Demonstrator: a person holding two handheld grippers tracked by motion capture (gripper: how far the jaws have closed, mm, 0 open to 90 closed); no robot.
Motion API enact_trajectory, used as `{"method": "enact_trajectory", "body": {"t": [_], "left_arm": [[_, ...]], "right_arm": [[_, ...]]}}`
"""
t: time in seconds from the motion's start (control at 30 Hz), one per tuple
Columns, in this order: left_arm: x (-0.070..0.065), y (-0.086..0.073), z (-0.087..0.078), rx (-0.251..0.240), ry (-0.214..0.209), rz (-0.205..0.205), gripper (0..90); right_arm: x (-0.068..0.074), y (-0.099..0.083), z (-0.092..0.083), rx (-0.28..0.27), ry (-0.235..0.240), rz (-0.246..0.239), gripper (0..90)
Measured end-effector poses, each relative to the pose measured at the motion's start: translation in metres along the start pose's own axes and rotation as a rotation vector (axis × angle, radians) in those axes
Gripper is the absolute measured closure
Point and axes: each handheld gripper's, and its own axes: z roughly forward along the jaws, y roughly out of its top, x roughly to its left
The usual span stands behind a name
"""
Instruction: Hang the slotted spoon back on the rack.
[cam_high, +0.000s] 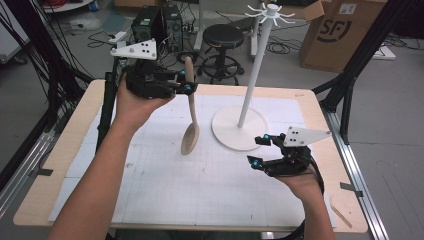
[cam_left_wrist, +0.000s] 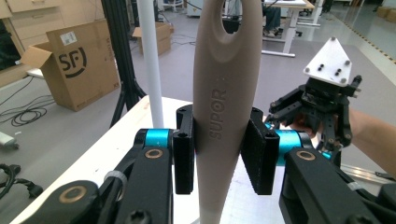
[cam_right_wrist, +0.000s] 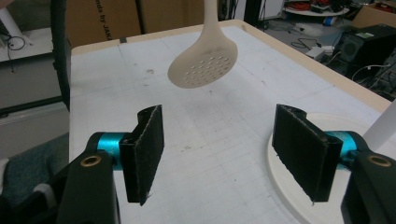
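A beige slotted spoon (cam_high: 190, 135) hangs bowl-down over the white gridded mat, its tip just above the surface. My left gripper (cam_high: 186, 81) is shut on its upper handle; in the left gripper view the pads press both sides of the handle (cam_left_wrist: 226, 93), which is marked SUPOR. A white hook stand (cam_high: 250, 80) rises from its round base (cam_high: 240, 127) at the middle right. My right gripper (cam_high: 261, 150) is held beside that base, open with nothing between its pads. In the right gripper view the spoon's perforated bowl (cam_right_wrist: 203, 60) hangs ahead of the open right gripper (cam_right_wrist: 224, 149).
The wooden table (cam_high: 65, 150) carries the white mat. A thin wooden stick (cam_high: 340, 210) lies at the front right corner. Behind the table stand a black stool (cam_high: 223, 45), a cardboard box (cam_high: 340, 30) and black frame legs (cam_high: 350, 95). Cables cover the floor.
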Motion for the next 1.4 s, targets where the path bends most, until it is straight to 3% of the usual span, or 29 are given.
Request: {"method": "enact_trajectory", "body": {"t": [0.53,1.03,1.2,1.4], "left_arm": [[0.018,0.016,0.022,0.001,-0.013,-0.018,68.0],[0.030,0.054,0.053,0.038,-0.069,0.039,68.0],[0.031,0.064,0.065,0.046,-0.063,0.054,68.0],[0.033,0.071,0.078,0.035,-0.044,0.041,68.0]], "right_arm": [[-0.006,-0.006,0.002,0.007,-0.002,0.029,30.7],[-0.011,-0.011,0.005,0.015,-0.008,0.038,30.5],[-0.010,-0.011,0.004,0.019,-0.010,0.040,30.5],[-0.012,-0.014,0.004,0.022,-0.016,0.050,30.4]]}}
